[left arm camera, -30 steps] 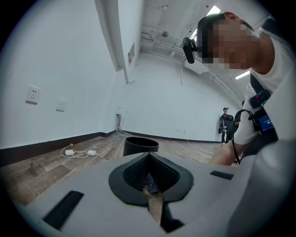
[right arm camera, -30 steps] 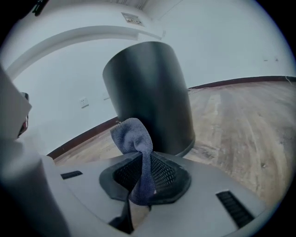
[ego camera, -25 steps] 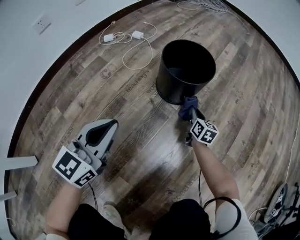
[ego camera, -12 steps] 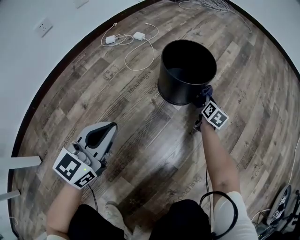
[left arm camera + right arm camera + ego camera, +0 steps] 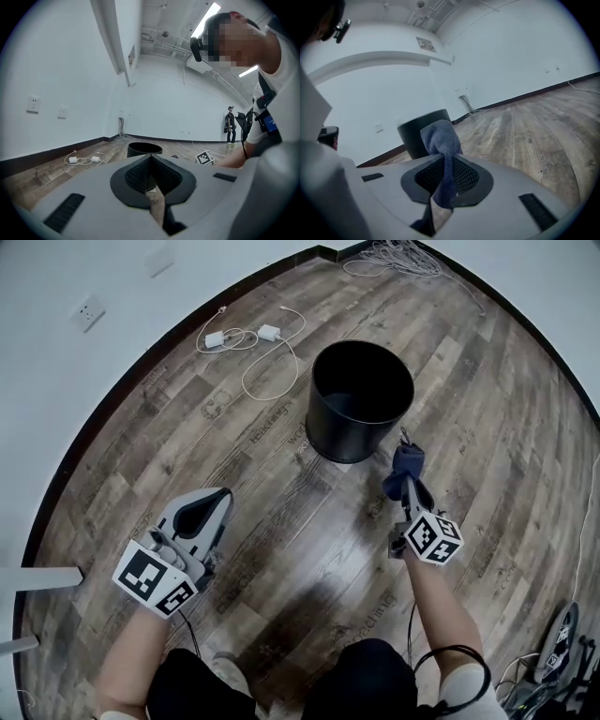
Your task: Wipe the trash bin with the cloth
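Head view, looking down at a wooden floor: nearest, the left tool is held with its jaws together, empty. Farther out, the right tool pinches a blue cloth just beside the black trash bin. White chargers lie beyond.

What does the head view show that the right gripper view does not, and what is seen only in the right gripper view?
Only the head view: the left gripper, the white chargers with cables on the floor, and the inside of the trash bin. Only the right gripper view: the jaws of the right gripper seen shut on the cloth, and a sign high on the wall. Both: the black trash bin, the blue cloth and the wood floor.
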{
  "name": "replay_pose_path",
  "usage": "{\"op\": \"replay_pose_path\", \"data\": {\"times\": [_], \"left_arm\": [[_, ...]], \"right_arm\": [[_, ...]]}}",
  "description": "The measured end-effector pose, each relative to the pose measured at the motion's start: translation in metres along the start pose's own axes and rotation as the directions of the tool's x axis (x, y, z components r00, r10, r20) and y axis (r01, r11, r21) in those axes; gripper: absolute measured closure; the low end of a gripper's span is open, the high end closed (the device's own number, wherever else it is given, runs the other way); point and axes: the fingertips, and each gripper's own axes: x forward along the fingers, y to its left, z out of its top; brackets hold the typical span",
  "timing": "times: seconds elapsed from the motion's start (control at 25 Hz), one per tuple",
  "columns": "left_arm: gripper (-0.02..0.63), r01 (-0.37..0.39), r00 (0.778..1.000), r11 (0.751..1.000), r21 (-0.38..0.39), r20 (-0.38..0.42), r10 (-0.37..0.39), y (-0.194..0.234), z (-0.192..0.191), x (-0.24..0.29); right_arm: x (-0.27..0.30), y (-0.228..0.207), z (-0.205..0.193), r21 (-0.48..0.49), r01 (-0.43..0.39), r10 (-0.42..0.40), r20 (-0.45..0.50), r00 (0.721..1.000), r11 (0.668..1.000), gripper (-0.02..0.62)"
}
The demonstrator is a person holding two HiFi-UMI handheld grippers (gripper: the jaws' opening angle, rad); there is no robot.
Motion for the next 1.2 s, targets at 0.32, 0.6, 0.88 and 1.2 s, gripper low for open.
{"op": "replay_pose_path", "data": {"times": [0.32,0.6,0.88,1.2], "left_arm": [[0.595,-0.018,0.998,0.999,0.034,0.059,0.016,-0.012,0.067,0.000],[0.595,-0.073,0.994,0.997,-0.001,0.078,0.073,-0.035,0.154,-0.019],[0.595,-0.089,0.994,0.995,-0.040,0.054,0.091,-0.074,0.284,-0.055],[0.595,-0.087,0.995,0.994,-0.061,0.045,0.090,-0.131,0.456,-0.096]], "right_arm": [[-0.097,0.070,0.092,-0.153,-0.084,0.099,0.091,0.991,0.985,0.551],[-0.153,0.147,0.187,-0.224,-0.091,0.123,0.133,0.984,0.970,0.551],[-0.224,0.229,0.300,-0.217,-0.098,0.125,0.113,0.986,0.971,0.551],[-0.312,0.285,0.452,-0.173,-0.100,0.116,0.085,0.990,0.980,0.551]]}}
